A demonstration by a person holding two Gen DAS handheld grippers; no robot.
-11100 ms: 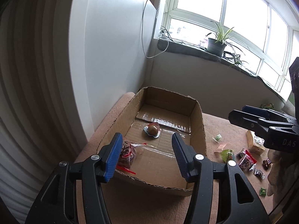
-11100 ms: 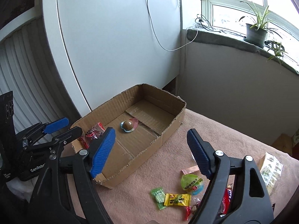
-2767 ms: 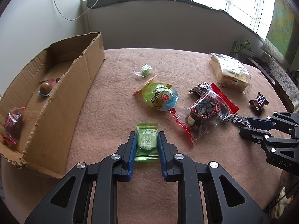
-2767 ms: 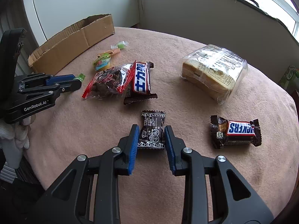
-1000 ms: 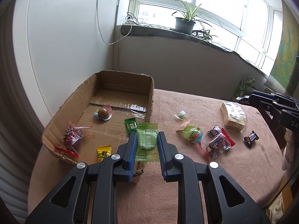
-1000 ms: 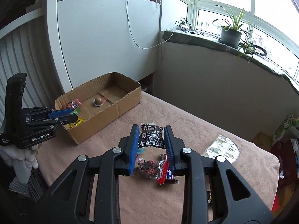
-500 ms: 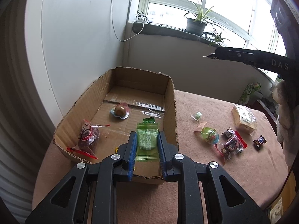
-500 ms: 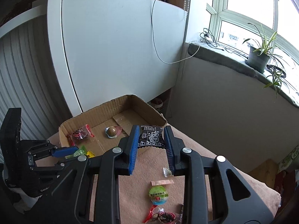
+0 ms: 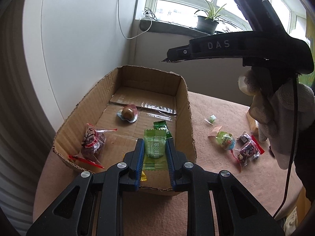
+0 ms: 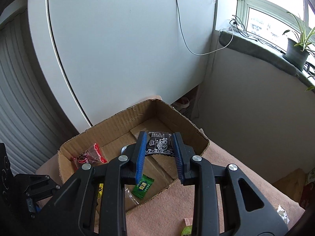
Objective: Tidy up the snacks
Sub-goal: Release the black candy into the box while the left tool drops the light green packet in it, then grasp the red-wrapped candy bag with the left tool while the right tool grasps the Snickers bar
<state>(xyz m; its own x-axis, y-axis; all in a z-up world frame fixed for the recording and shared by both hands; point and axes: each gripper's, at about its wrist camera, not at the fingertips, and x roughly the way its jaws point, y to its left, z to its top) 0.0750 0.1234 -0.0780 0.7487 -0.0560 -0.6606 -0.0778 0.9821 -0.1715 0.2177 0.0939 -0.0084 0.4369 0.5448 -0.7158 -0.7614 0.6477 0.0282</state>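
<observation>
My left gripper (image 9: 154, 149) is shut on a light green candy packet (image 9: 154, 147) and holds it above the near end of the open cardboard box (image 9: 185, 106). My right gripper (image 10: 159, 147) is shut on a black snack packet (image 10: 160, 144) and holds it above the same box (image 10: 122, 122). The right gripper also shows high over the box in the left wrist view (image 9: 171, 59). Inside the box lie a red bag of snacks (image 9: 92, 143), a round brown sweet (image 9: 128, 113), a dark green candy (image 10: 142, 186) and a yellow packet (image 9: 143, 176).
Loose snacks stay on the pink table cover (image 9: 216, 177) right of the box: a small green candy (image 9: 211, 119), a green ball sweet (image 9: 225, 142), a red bag (image 9: 249, 151). A white panel (image 10: 128, 49) stands behind the box. A plant (image 9: 205, 19) sits on the window sill.
Both grippers have moved toward the box with their packets. The right gripper now hangs over the box's far end, and the left has closed in on its near end.
</observation>
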